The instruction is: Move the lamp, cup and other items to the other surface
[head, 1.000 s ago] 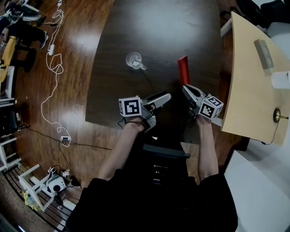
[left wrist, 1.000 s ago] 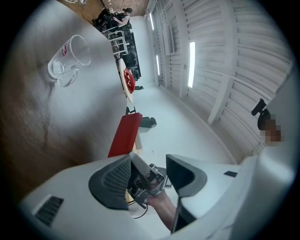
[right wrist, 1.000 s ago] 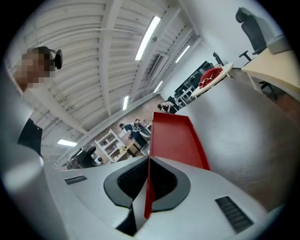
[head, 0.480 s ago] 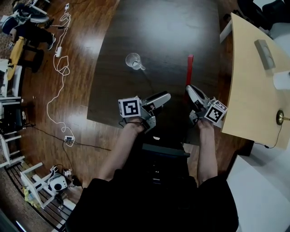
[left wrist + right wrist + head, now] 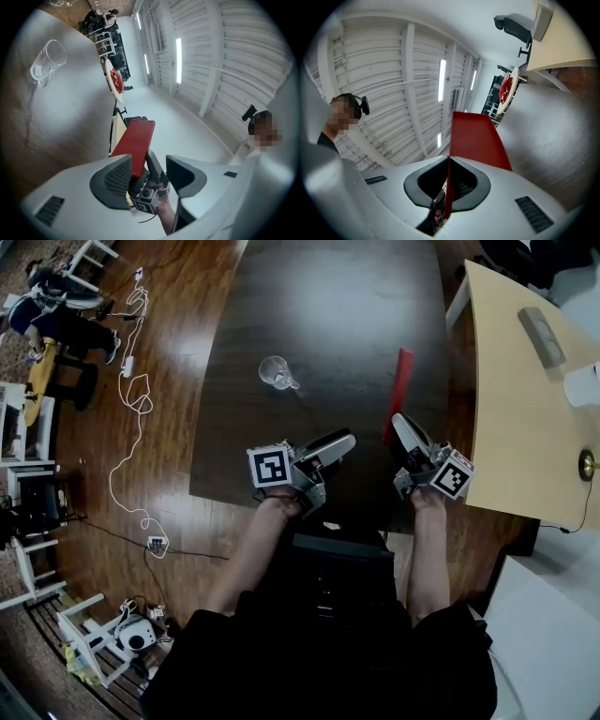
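Sat on the dark tabletop (image 5: 337,296), left of its middle: a glass mug (image 5: 275,371), alone and well apart from both grippers. Rested on the light tabletop (image 5: 516,418) at the right, across a narrow gap: a grey block (image 5: 542,337) toward the far edge, a white cup (image 5: 583,385) by the right edge, a brass lamp base (image 5: 589,463) nearer. Trailed over the wooden floor (image 5: 187,315) at the left: a white cable (image 5: 131,427) and a power strip (image 5: 157,544). Pinched a thin red folder (image 5: 476,138) by its near end between the closed fingers of the right gripper (image 5: 448,159), over the dark tabletop's near right corner. Hung just left of it with fingers spread wide and nothing gripped: the left gripper (image 5: 149,166).
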